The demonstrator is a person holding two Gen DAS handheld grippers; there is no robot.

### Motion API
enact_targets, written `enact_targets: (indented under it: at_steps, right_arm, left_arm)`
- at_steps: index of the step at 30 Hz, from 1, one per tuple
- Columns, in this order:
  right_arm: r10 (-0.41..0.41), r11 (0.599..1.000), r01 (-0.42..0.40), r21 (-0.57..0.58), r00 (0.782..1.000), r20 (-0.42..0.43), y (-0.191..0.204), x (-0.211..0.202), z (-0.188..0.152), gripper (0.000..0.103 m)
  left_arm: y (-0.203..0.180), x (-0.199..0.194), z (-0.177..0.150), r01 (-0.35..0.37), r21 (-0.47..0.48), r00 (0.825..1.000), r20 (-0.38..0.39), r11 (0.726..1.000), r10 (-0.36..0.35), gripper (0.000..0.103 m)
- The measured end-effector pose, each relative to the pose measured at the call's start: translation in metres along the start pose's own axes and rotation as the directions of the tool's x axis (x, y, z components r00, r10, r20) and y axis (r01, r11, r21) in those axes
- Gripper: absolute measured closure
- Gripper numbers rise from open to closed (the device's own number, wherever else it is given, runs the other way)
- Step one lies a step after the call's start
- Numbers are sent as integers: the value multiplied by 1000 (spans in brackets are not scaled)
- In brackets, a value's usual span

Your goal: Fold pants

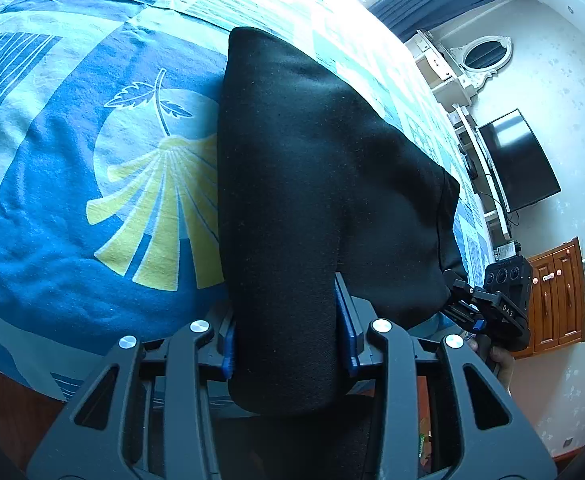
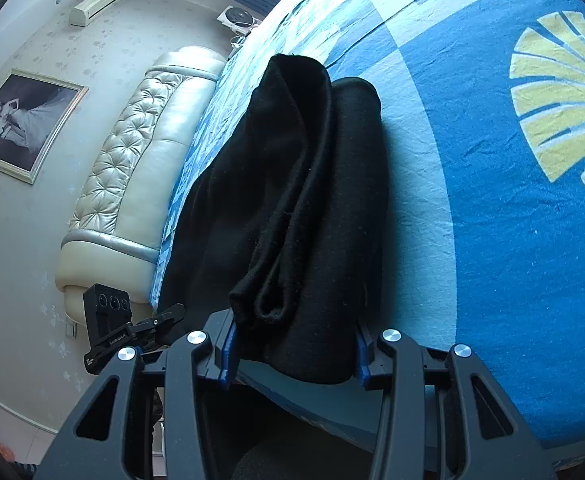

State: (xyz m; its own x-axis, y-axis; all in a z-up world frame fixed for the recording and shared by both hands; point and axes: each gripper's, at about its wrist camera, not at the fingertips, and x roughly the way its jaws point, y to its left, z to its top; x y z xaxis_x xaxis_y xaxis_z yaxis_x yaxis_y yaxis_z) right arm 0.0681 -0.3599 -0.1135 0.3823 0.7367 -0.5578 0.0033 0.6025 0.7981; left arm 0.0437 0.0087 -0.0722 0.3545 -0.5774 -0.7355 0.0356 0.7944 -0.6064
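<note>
The left gripper (image 1: 288, 344) is closed around a thick fold of the black pants (image 1: 312, 184), the cloth filling the gap between its blue-padded fingers (image 1: 346, 336) and bulging out below them. From there the dark fabric runs forward across the bed to a rounded far edge, with a hemmed edge falling away on the right toward the right gripper (image 1: 488, 304), which shows there beside the bed's side with a hand under it. The right gripper (image 2: 292, 348) likewise clamps a bundled end of the pants (image 2: 304, 200), several rolled layers packed between its blue pads (image 2: 228, 354); the left gripper (image 2: 132, 328) sits low at the left of that view, near the mattress edge. The pants lie in a long folded strip on the blue bedsheet (image 1: 52, 240), which is printed with yellow fan leaves. Wide bare sheet spreads to the left in the left wrist view and to the right in the right wrist view. Past the bed's edges stand a tufted cream headboard (image 2: 132, 152), a framed photograph (image 2: 24, 120), a wall-mounted television (image 1: 520, 160) and a wooden cabinet (image 1: 556, 300).
</note>
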Motion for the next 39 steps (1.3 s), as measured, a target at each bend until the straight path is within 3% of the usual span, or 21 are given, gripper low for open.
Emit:
enact_targets:
  at_steps: [1, 3, 5, 9, 12, 16, 24, 30, 31, 32, 33, 34, 36, 39]
  right_arm:
    - [-1, 1000, 1, 1, 1000, 3, 0, -1, 0, 59]
    - [-6, 1000, 6, 2, 1000, 13, 0, -3, -1, 55]
    - [0, 1000, 0, 1, 1000, 26, -2, -9, -2, 45]
    - [52, 998, -53, 27, 998, 44, -7, -22, -2, 36]
    - [37, 998, -40, 42, 996, 81, -11, -33, 10, 32]
    - [40, 996, -50, 80, 991, 128, -19, -29, 38, 26]
    - [9, 997, -14, 82, 998, 66, -18, 20, 100, 26]
    - [32, 998, -34, 49, 998, 52, -17, 33, 103, 23]
    - [23, 999, -24, 31, 999, 49, -16, 34, 101, 27]
    - [11, 1000, -11, 17, 999, 41, -14, 36, 99, 42]
    - [0, 1000, 0, 17, 1000, 26, -14, 39, 99, 50]
    - [-9, 1000, 8, 16, 1000, 30, -15, 40, 98, 53]
    - [-7, 1000, 7, -1, 999, 44, -11, 38, 97, 62]
    - [-11, 999, 14, -30, 997, 70, 1, 36, 100, 66]
  left_arm:
    - [1, 1, 1, 4, -1, 1000, -2, 1000, -4, 62]
    - [0, 1, 2, 10, -1, 1000, 6, 1000, -10, 49]
    - [0, -1, 0, 33, 14, 999, 22, 999, -33, 37]
    - [-1, -17, -9, 57, 74, 997, 46, 996, -60, 25]
    - [9, -33, -11, 82, 85, 994, 71, 993, -88, 23]
    - [29, -37, 10, 76, 50, 992, 98, 996, -81, 17]
    - [57, 14, 97, 164, -58, 986, 45, 985, -162, 17]
    - [53, 48, 132, 217, -68, 976, 17, 974, -217, 17]
    - [50, 51, 134, 216, -53, 976, 13, 975, -216, 17]
    - [46, 54, 135, 217, -30, 976, 5, 976, -217, 29]
    - [42, 59, 136, 212, -13, 977, -17, 977, -213, 51]
    - [39, 64, 135, 180, -3, 983, -31, 984, -180, 54]
    - [36, 64, 134, 165, 20, 986, -13, 986, -165, 68]
    - [31, 57, 139, 143, 41, 990, 7, 989, -143, 78]
